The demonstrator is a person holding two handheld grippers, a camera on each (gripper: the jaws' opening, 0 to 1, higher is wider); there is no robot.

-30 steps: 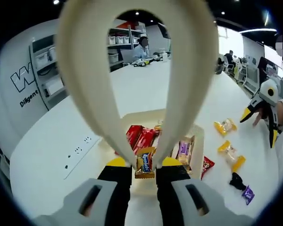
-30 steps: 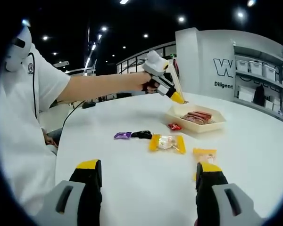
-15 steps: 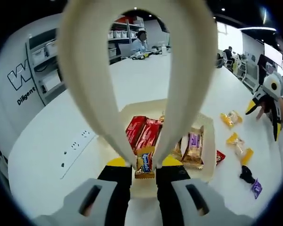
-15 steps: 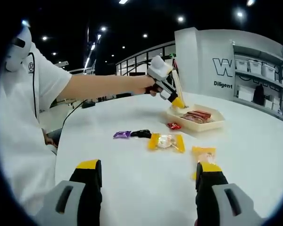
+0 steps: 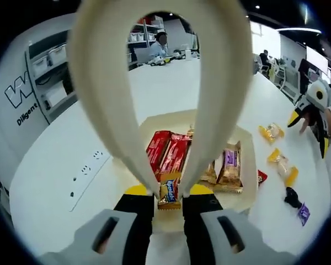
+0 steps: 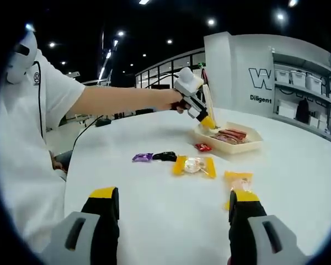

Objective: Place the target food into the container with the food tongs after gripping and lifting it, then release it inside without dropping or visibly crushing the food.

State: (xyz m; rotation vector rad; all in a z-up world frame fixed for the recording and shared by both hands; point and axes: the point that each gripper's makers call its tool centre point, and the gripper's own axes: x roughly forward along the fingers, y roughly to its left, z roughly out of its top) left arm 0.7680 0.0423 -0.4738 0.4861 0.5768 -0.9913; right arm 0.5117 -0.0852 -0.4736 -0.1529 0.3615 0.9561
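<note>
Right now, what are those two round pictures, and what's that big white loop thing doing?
A person holds a pincher tool in each hand, and each tool carries a camera. In the left gripper view, the left gripper squeezes cream food tongs, that big loop, and the tongs pinch a wrapped candy over a cream tray of snacks. In the right gripper view, the right gripper hovers open, holding nothing, over a white table. Loose candies lie there, like the yellow candy.

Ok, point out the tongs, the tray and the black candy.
tongs (image 5: 102, 105), left gripper view, on one arm
tray (image 6: 254, 144), right gripper view, on its near wall
black candy (image 6: 165, 157), right gripper view, on its wrapper
</note>
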